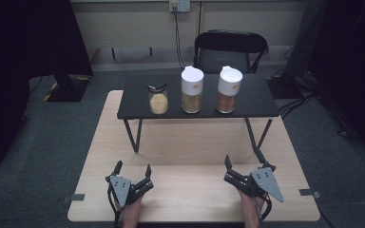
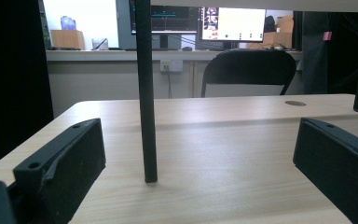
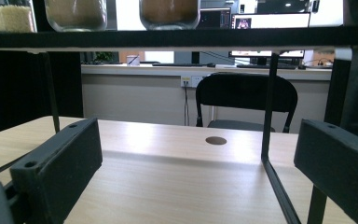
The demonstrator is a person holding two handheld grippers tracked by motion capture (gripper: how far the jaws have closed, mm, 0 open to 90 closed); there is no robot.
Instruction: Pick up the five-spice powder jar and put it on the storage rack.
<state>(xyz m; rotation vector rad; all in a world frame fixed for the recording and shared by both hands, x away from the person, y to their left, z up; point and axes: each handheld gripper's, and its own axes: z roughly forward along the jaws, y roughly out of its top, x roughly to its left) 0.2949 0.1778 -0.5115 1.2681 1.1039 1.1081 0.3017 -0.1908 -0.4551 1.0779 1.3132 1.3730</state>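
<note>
Pale wood tabletop [image 1: 190, 190] from the high view, with a low black shelf [image 1: 256, 102] standing on it at the far half. Three jars sit in a row on that shelf: a short open jar [image 1: 158, 99] of pale grain, then a white-lidded jar [image 1: 192, 90], then a second white-lidded jar [image 1: 229, 89], all upright and apart from one another. My left gripper [image 1: 133, 169] and right gripper [image 1: 243, 161] rest near the front edge, jaws spread wide, holding nothing, well short of the jars. I judge this the starting step, with no reach begun.

Over to the left gripper view: both jaws stand wide apart, and a black shelf leg [image 2: 146, 93] rises from the wood just ahead between them.

Now the right gripper view: jaws wide again, empty, and I'm looking up at the jar bottoms [image 3: 169, 11] through the shelf's edge.

Next move, as I read it, calls for lifting a gripper above shelf height and approaching one jar level, clearing the shelf's rim.
</note>
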